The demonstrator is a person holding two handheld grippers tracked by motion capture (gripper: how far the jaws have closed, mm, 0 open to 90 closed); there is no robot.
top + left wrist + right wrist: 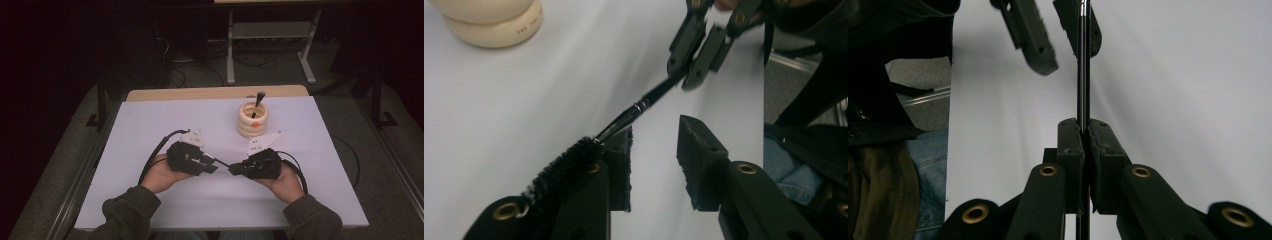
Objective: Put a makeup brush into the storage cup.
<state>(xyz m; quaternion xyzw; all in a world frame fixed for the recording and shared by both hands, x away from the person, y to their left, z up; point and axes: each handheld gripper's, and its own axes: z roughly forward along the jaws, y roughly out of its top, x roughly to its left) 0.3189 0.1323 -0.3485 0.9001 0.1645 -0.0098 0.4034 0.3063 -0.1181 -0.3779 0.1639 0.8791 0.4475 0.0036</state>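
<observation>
Clearly we see the right gripper point(1083, 131) clamped on the thin brush point(624, 120) mid-table; the left gripper point(654, 137) stands apart, bristles half hidden behind one jaw

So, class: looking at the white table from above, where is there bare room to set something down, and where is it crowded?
Bare patches: the left of the white table, beyond the left tongs; the right side, past the cream holder; and the near strip between the two sleeves. Crowded: the middle, where the left and right tongs meet on the thin black brush, up to the holder.
</observation>
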